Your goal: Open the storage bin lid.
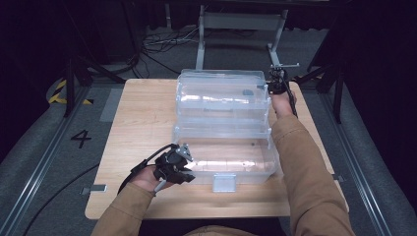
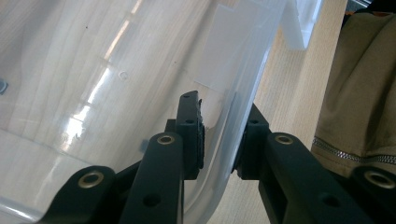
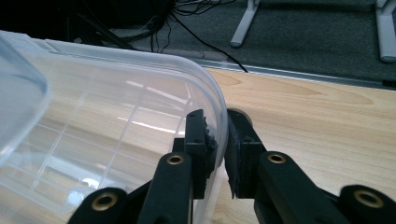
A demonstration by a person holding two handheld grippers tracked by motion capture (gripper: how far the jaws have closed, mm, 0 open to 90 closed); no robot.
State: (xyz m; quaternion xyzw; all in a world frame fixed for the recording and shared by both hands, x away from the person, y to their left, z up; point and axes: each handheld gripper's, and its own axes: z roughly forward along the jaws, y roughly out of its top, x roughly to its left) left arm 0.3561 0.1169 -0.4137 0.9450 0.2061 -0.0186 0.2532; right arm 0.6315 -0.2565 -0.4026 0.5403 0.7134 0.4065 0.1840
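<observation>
item: clear plastic bin (image 1: 223, 152), lidless part, standing on my wooden table (image 1: 142, 128) a little right of centre, with a grey latch tab (image 1: 224, 182) at the middle of its near rim. behind it, touching its far side, i list a clear plastic lid (image 1: 221, 91), hinged or leaning up, which of the two i cannot tell.

item: left gripper (image 1: 183, 166), at the bin's near left corner in the high view. in the left gripper view its jaws straddle the bin's wall (image 2: 243, 88), one pad inside, one outside; the outer pad sits against the plastic, the inner pad (image 2: 200, 140) shows a thin gap, so i log it as set around the wall, and i cannot tell whether it pinches. my left hand (image 1: 147, 178) holds it from below the corner.

item: right gripper (image 1: 276, 81), at the far right corner of the lid, arm stretched along the bin's right side. in the right gripper view the jaws are pressed together on the rounded rim (image 3: 219, 100) of the clear plastic, a pad on each face, pinching it.

item: tan sleeve (image 1: 305, 167), right forearm, running beside the bin.

item: dark grey floor (image 1: 44, 147) around the table, with cables (image 1: 162, 42) lying beyond the far edge.
</observation>
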